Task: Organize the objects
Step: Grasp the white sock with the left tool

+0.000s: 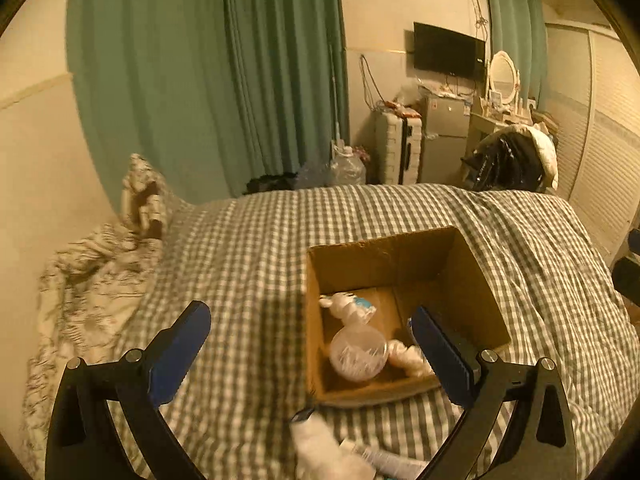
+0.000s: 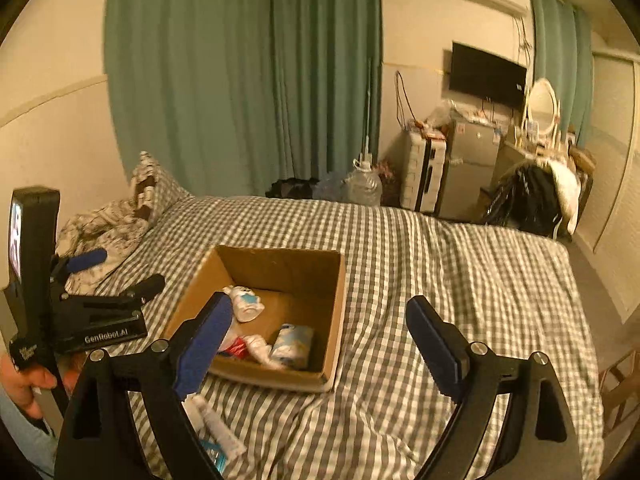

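Observation:
An open cardboard box [image 1: 460, 264] [image 2: 304, 264] sits on the checked bed. It holds a clear round tub [image 1: 358, 354], white wrapped items [image 1: 348, 306] [image 2: 244, 304] and a pale blue pack [image 2: 292, 344]. My left gripper [image 1: 312, 320] is open and empty, above the box's near left corner; it also shows at the left of the right wrist view [image 2: 116, 276]. My right gripper [image 2: 320, 320] is open and empty, over the box's near right side. White tubes [image 1: 332, 452] [image 2: 216, 424] lie on the bed in front of the box.
The checked bedspread [image 1: 260, 240] [image 2: 440, 264] covers the bed. A rumpled patterned quilt and pillow [image 1: 100, 260] [image 2: 120, 224] lie at the left. Green curtains, a suitcase, a small fridge and a chair with clothes [image 2: 532, 196] stand beyond the bed.

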`<state>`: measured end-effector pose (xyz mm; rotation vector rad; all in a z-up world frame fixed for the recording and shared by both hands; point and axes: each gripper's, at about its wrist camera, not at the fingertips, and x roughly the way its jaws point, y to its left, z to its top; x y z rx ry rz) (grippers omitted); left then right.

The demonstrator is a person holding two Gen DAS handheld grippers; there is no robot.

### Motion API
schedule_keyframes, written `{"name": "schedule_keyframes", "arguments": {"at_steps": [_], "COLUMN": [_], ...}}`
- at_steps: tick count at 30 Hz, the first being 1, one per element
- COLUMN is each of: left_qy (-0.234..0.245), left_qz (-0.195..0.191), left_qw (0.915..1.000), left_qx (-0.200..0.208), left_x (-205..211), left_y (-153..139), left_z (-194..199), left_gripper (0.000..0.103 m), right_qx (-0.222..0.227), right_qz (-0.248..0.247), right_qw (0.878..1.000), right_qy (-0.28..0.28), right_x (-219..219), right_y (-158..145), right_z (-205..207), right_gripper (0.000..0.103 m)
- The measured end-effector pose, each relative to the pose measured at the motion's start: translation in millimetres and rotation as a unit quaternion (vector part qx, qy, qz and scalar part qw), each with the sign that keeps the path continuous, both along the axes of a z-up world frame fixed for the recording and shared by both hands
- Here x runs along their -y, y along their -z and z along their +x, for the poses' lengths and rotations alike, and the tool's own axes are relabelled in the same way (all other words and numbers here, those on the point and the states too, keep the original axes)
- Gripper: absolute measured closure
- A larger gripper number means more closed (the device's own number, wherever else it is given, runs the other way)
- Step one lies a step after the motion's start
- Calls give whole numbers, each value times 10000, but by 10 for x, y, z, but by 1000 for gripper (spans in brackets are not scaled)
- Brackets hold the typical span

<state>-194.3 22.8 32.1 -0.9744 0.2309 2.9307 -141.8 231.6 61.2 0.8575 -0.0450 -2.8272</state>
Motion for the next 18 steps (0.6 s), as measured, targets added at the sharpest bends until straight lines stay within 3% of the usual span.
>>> {"name": "schedule_keyframes", "arguments": {"at_steps": [4, 10, 18], "left_qy": [-79, -241, -592], "left_qz": [-35, 40, 194], "left_qw": [10000, 9996, 9952], "left_qx": [-15, 124, 758], "left_x": [73, 178, 359], "left_y": [-39, 190, 929], "left_z": [336, 732, 864], "left_gripper": [0, 0, 0], "right_qx": [-13, 282, 749], "right_qz": [181, 112, 110], "right_qw": [9998, 9992, 9965], "right_qy": [-106, -271, -366], "right_x": [118, 275, 453], "right_y": [92, 511, 1112], "right_z": [372, 677, 589], "right_gripper": [13, 13, 13]}}
